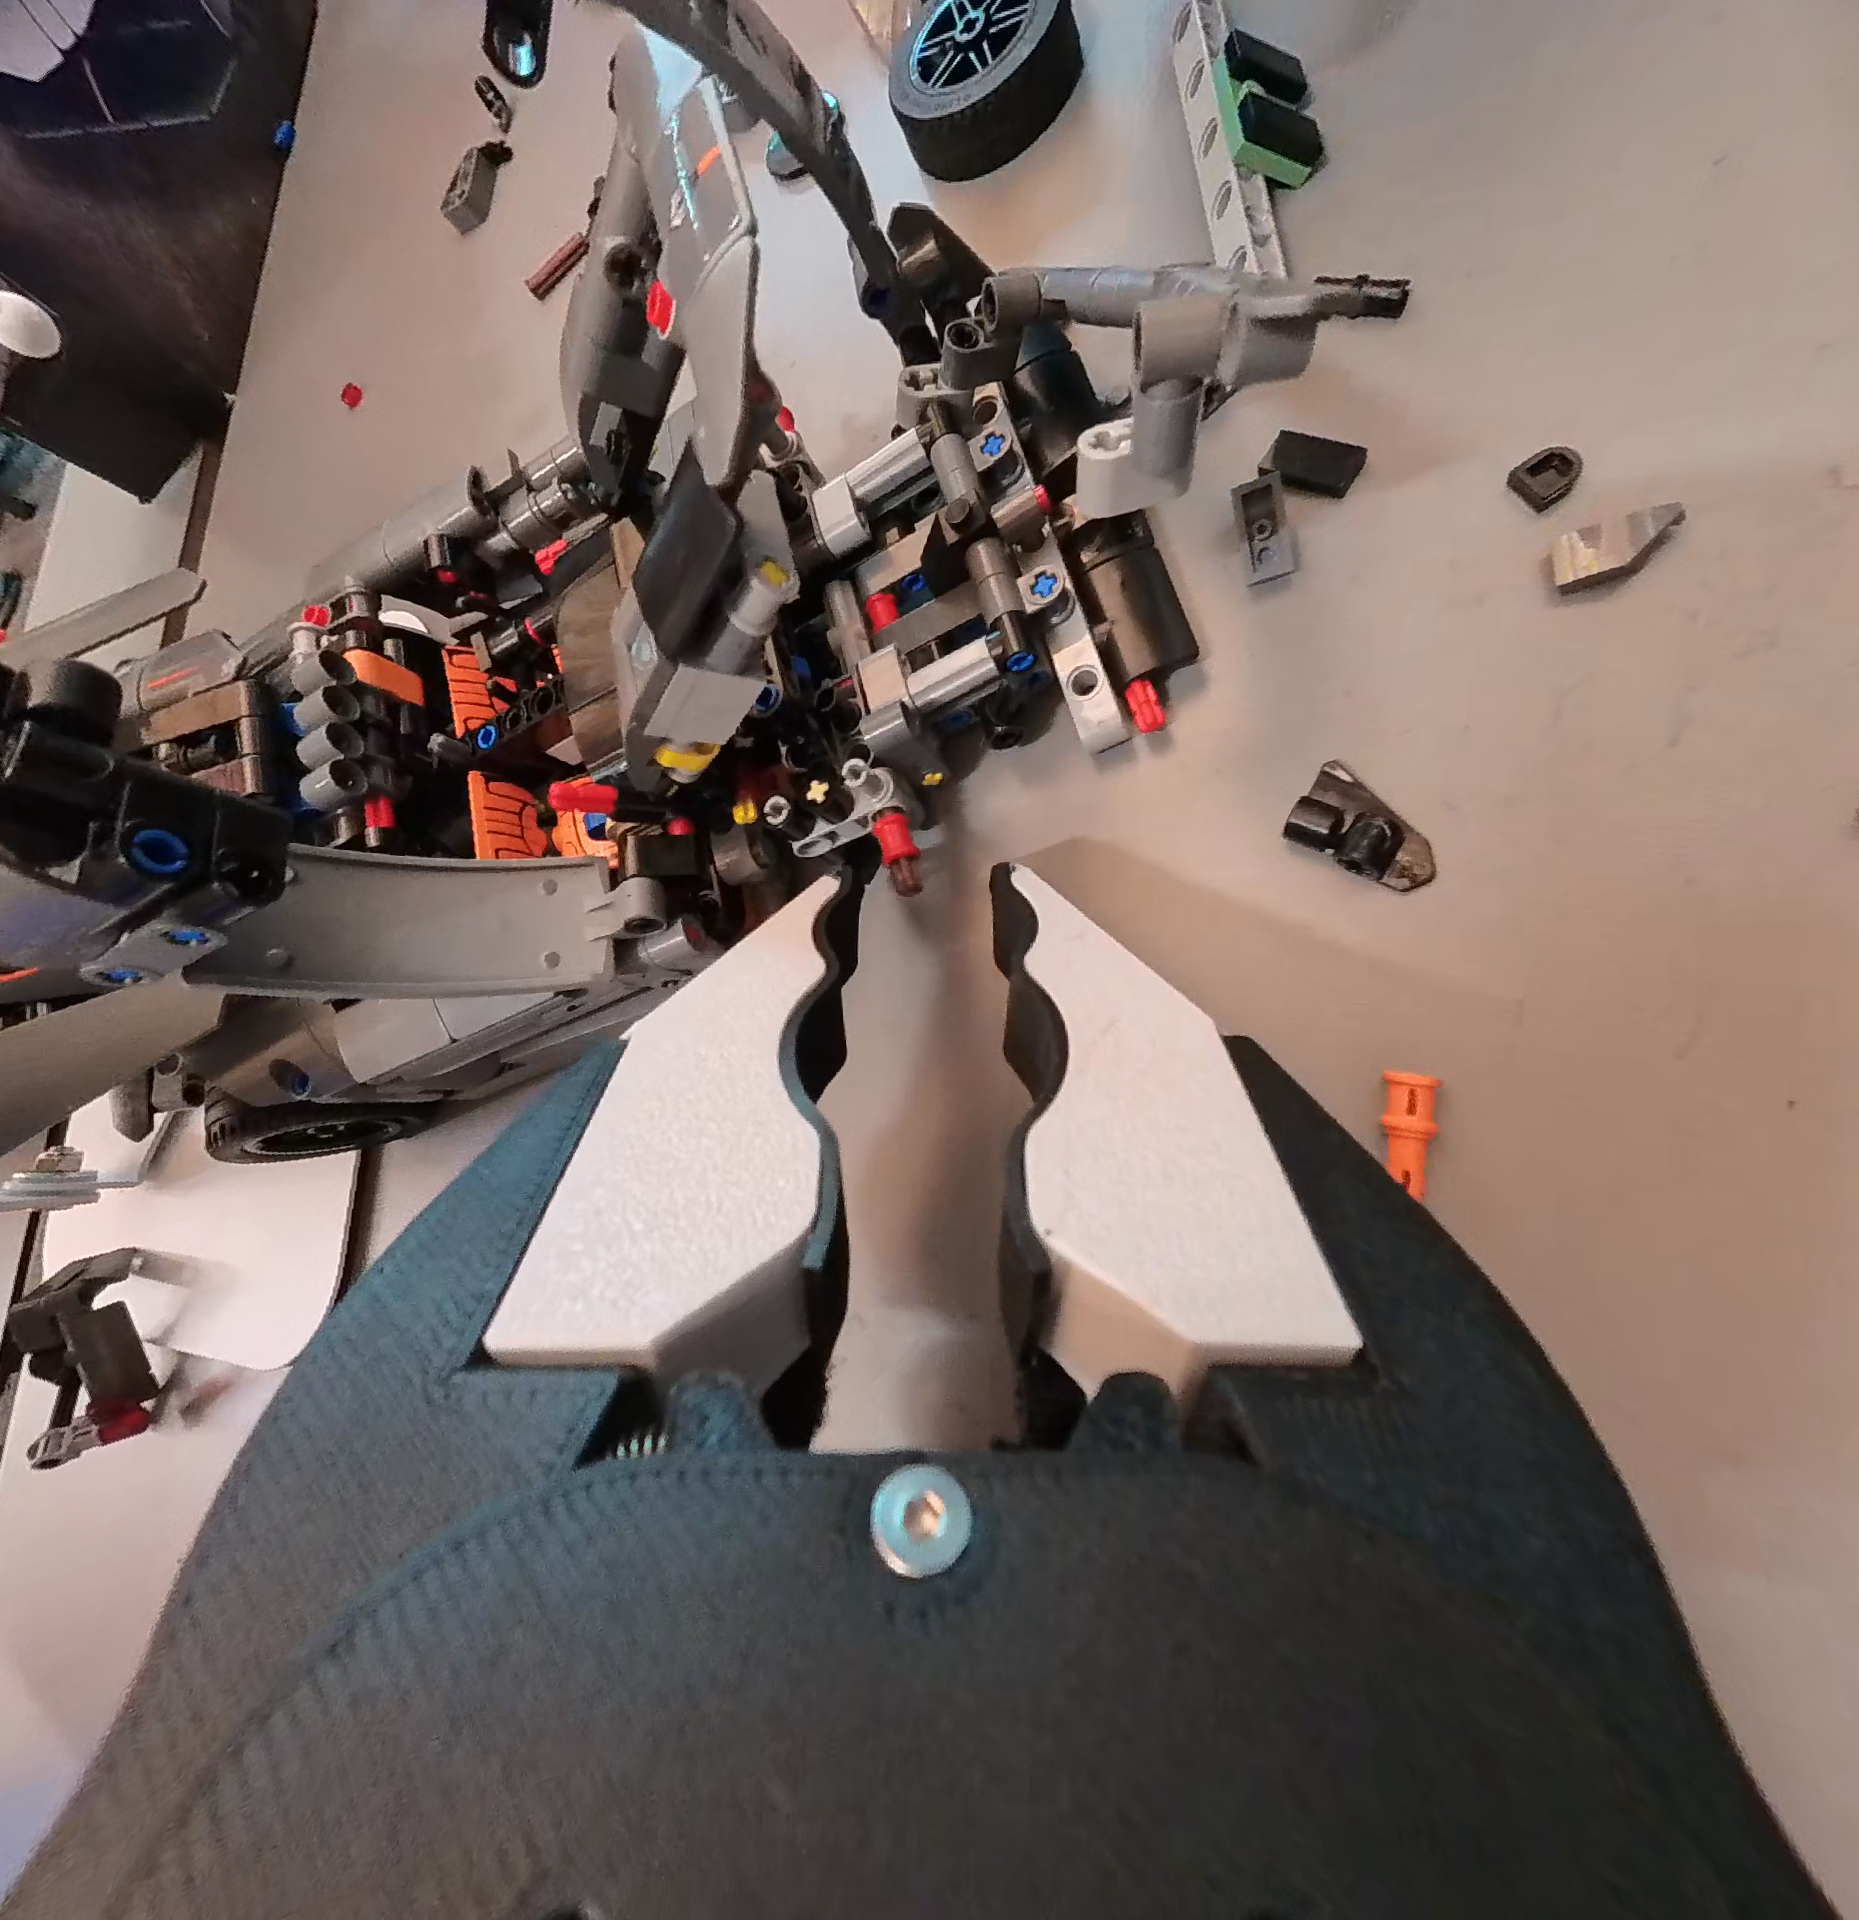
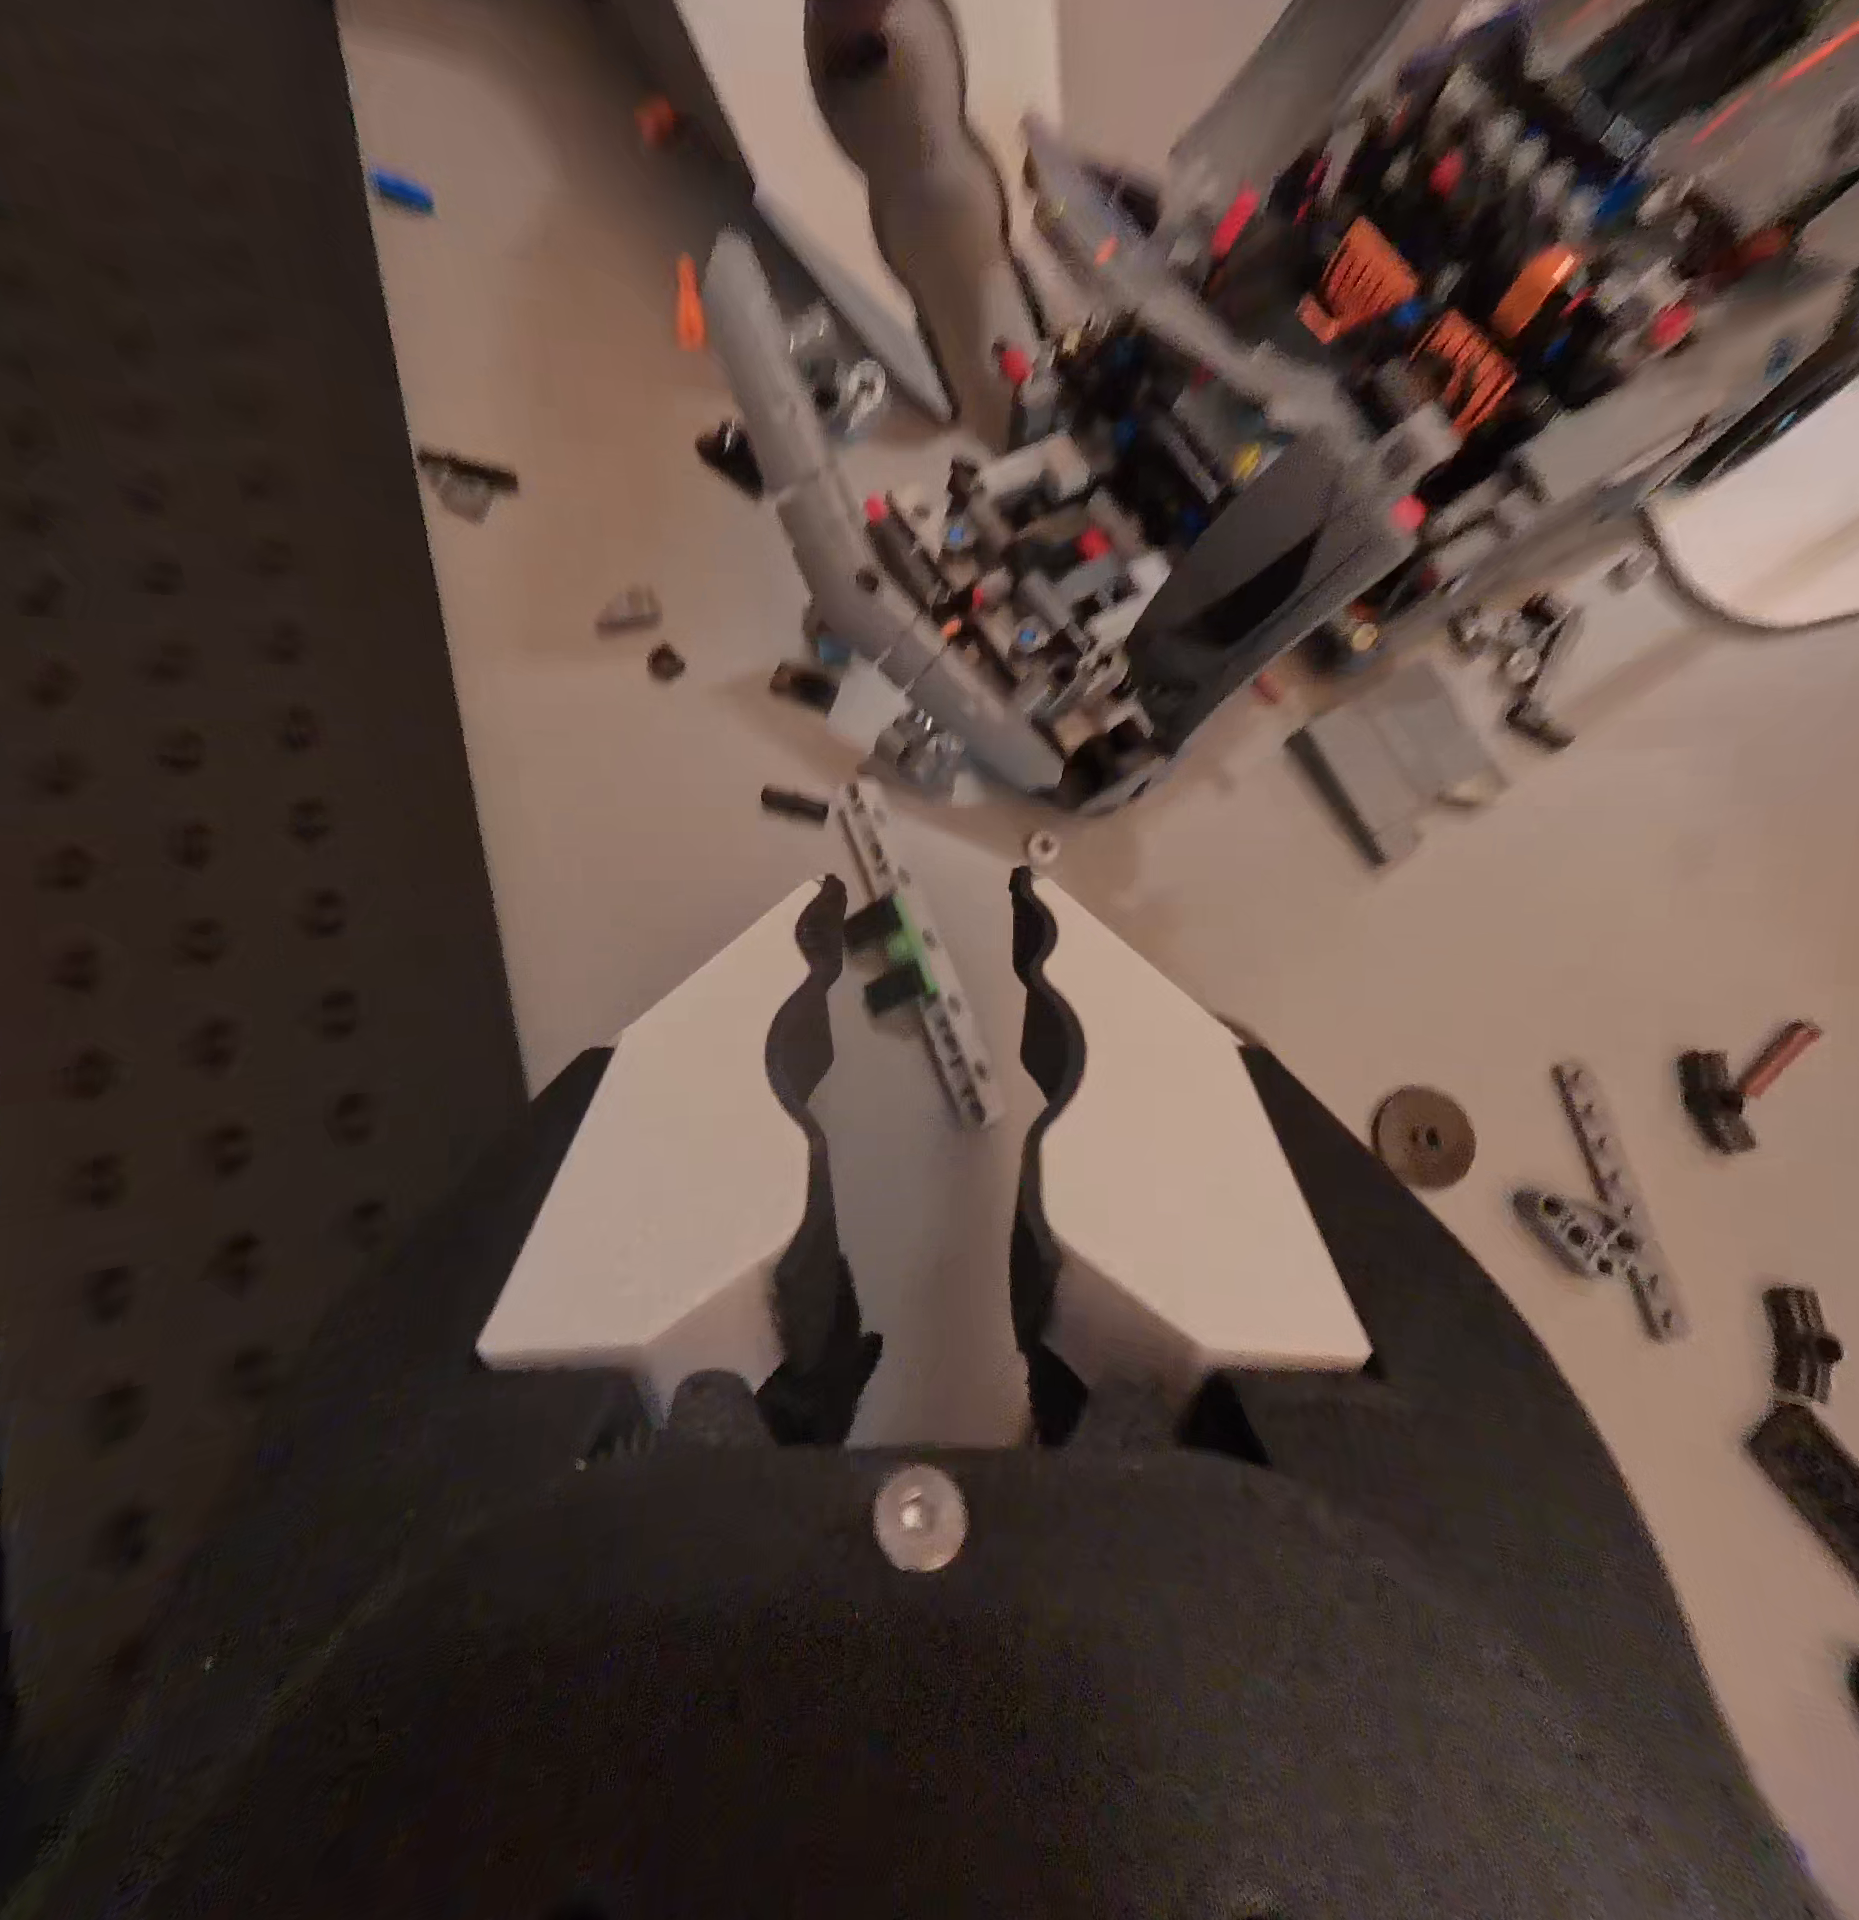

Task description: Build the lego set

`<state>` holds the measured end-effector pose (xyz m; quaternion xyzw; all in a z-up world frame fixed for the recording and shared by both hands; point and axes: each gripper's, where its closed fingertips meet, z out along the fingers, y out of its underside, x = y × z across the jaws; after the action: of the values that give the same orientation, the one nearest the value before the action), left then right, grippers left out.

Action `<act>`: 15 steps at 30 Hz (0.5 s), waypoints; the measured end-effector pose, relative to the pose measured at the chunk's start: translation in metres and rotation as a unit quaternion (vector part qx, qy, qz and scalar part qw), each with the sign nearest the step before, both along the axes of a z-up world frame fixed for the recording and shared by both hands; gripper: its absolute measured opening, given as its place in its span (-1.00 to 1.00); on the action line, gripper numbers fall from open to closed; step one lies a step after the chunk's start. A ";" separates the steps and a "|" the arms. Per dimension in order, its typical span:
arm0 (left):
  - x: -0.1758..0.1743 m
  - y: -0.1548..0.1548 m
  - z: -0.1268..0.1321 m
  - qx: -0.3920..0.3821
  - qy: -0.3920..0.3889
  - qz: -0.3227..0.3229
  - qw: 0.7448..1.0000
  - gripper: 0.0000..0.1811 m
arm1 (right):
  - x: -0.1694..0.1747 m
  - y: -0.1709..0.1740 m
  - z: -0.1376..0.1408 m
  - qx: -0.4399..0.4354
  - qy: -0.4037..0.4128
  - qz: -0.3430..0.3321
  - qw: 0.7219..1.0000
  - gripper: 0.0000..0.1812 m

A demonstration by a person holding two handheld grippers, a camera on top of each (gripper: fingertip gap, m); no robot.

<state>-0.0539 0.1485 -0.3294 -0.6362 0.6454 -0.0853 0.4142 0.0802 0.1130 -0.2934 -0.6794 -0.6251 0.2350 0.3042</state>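
The half-built car (image 1: 613, 665) is lying on the pale table (image 1: 1527, 727), stretching from near left to far right in the left wrist view; loose bits are scattered around it, a wheel (image 1: 982, 78) far off, an orange pin (image 1: 1410, 1127) just right of the left gripper (image 1: 920, 883).

The relation that matters: the long grey beam (image 2: 920, 971) with a green clip and black blocks is lying directly between the fingers of the right gripper (image 2: 925, 894) in the right wrist view, below them on the table; its long axis is running near-to-far, tilted slightly left at the far end, roughly along the fingers, not across them; so the right gripper is the nearer one by far; in the left view the same beam (image 1: 1226, 156) is sitting well away at the far right.

The right gripper is standing moderately open, holding nothing; whether a pad is brushing the beam's black blocks is unclear, that frame is blurred.

The left gripper is also parted to a medium gap, empty, its tips sitting just beside the car's near edge where a red pin (image 1: 897, 847) is sticking out; not touching it as far as I can tell.

My guess: the right one is lining up on the beam.
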 end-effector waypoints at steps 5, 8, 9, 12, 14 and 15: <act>0.000 0.001 0.000 0.000 -0.001 0.000 1.000 -0.75 | 0.018 -0.013 -0.029 -0.007 -0.083 -0.001 0.997 -0.64; 0.000 0.001 0.000 0.000 0.002 0.001 1.000 -0.75 | 0.020 -0.012 -0.038 0.001 -0.098 0.001 0.995 -0.71; 0.000 0.001 0.000 0.002 0.004 0.001 1.000 -0.74 | 0.019 -0.011 -0.038 0.004 -0.098 -0.002 0.995 -0.74; -0.001 0.001 0.001 0.006 0.007 0.002 1.000 -0.74 | 0.019 -0.010 -0.041 0.010 -0.106 0.004 0.994 -0.85; -0.002 0.001 0.001 0.006 0.006 0.001 1.000 -0.74 | 0.018 -0.012 -0.041 0.014 -0.107 0.012 0.994 -0.94; -0.001 0.000 0.001 0.005 0.006 0.001 1.000 -0.74 | 0.018 -0.014 -0.040 0.014 -0.105 0.014 0.994 -0.94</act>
<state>-0.0553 0.1487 -0.3280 -0.6349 0.6477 -0.0778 0.4138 0.0981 0.0993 -0.3334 -0.6868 -0.6665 0.1580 0.2431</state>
